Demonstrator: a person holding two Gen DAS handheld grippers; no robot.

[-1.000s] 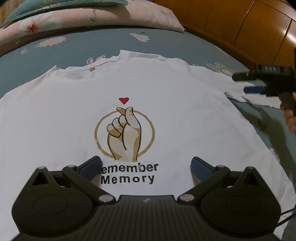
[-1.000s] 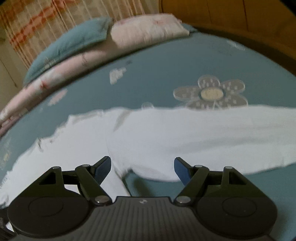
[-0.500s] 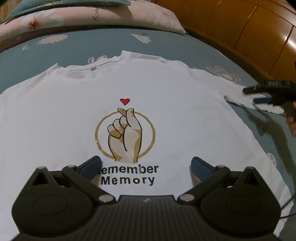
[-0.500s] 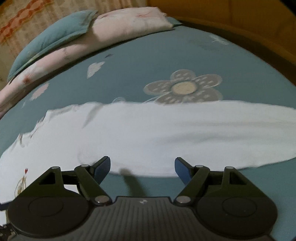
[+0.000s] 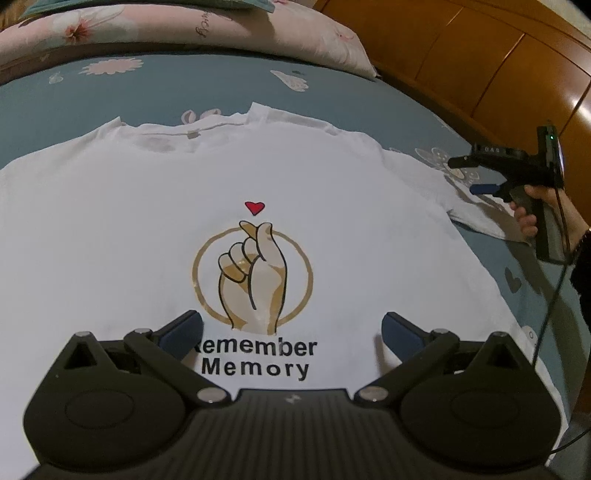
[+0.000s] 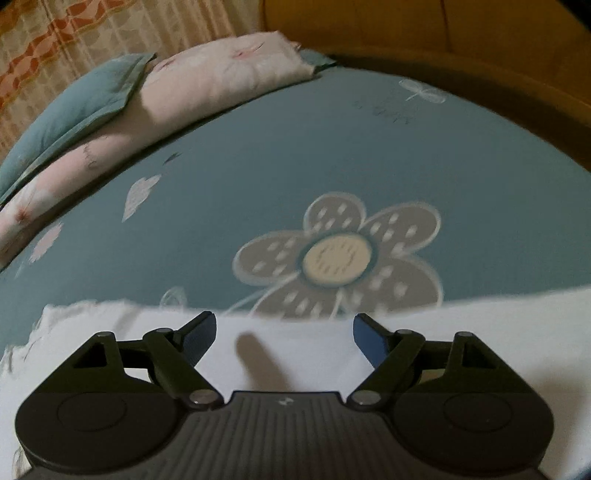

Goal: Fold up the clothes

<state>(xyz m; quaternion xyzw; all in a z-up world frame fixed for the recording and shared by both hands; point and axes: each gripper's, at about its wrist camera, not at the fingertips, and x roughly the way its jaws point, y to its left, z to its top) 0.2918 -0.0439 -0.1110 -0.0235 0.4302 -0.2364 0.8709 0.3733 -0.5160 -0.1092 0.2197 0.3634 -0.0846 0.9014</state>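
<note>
A white T-shirt lies flat, front up, on the blue bedsheet; its print shows a finger-heart hand over the words "Remember Memory". My left gripper hovers open over the shirt's lower front, nothing between its fingers. At the far right of the left wrist view a hand holds my right gripper over the shirt's right sleeve. In the right wrist view that gripper is open and its jaws are opening further. It hangs above the sleeve's far edge, and its pads grip nothing.
Pink floral and teal pillows lie along the head of the bed. A wooden headboard runs along the right side. A grey flower print marks the sheet just beyond the sleeve. A cable hangs from the right gripper.
The right gripper has travelled along and across the sleeve toward its far edge and come lower, so the flower print now fills its view. The left gripper has hardly moved.
</note>
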